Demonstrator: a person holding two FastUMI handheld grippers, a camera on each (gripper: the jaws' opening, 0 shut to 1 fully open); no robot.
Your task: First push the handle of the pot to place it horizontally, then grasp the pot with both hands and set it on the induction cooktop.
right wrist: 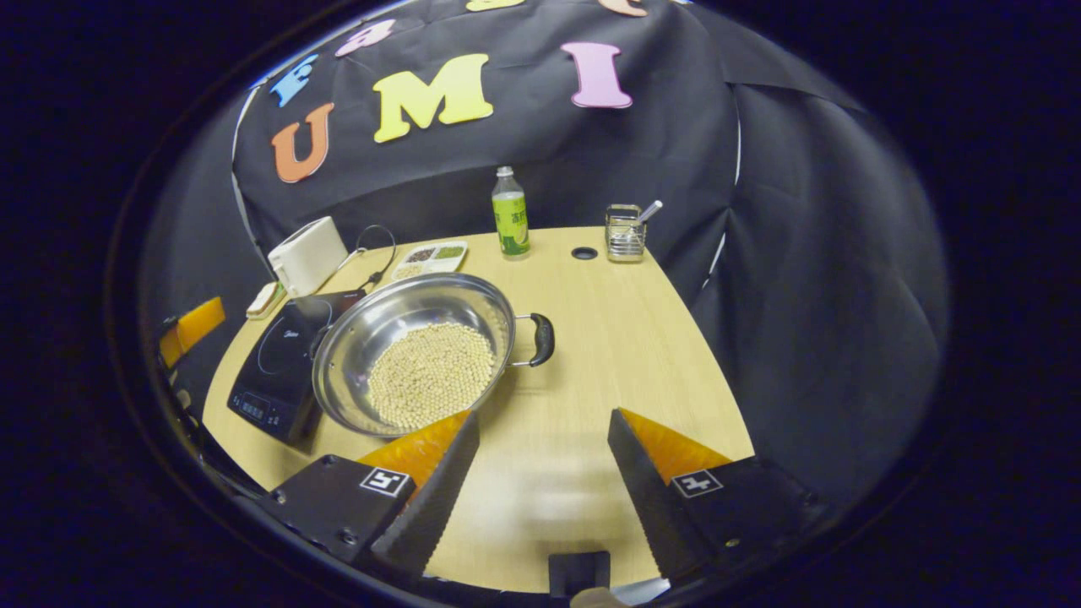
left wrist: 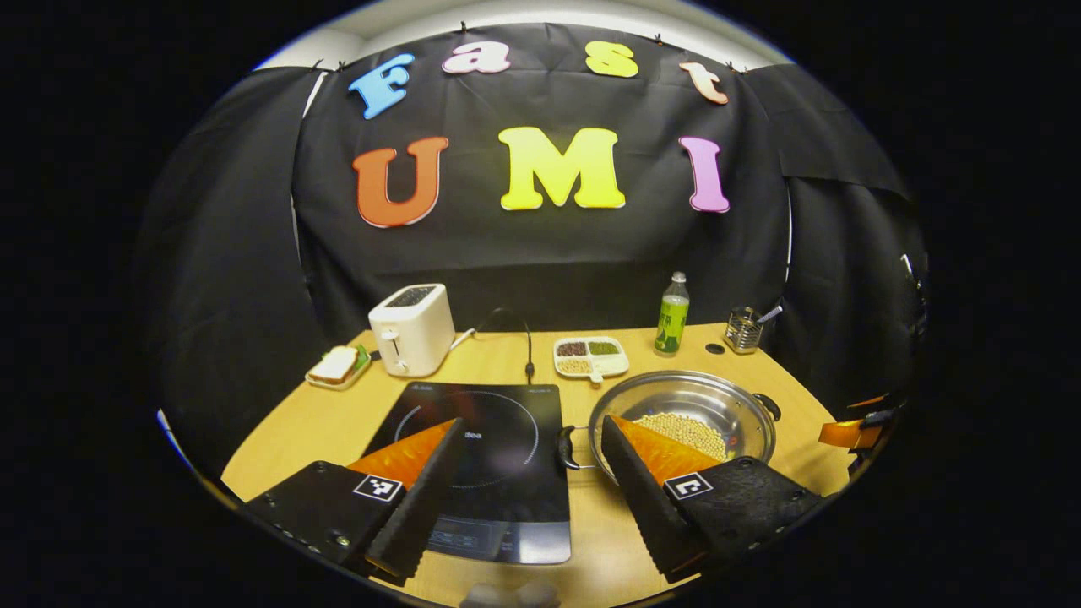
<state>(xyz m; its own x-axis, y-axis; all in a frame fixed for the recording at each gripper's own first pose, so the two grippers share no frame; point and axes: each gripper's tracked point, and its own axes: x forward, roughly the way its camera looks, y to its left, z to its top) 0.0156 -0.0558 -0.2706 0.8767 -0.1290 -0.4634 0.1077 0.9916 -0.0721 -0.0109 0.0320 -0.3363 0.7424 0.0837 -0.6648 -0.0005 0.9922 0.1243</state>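
Hovering apart, left gripper (left wrist: 532, 431) and right gripper (right wrist: 543, 426) flank pot (right wrist: 397, 325).

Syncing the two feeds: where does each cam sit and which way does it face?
Left gripper view: rides the left gripper, open above the table's near edge, facing the black induction cooktop with the steel two-handled pot of beans to its right; own fingers at bottom.
Right gripper view: rides the right gripper, open, looking from the pot's right across bare wooden table; own fingers at bottom.
Shared: pot, cooktop, white toaster, green bottle.
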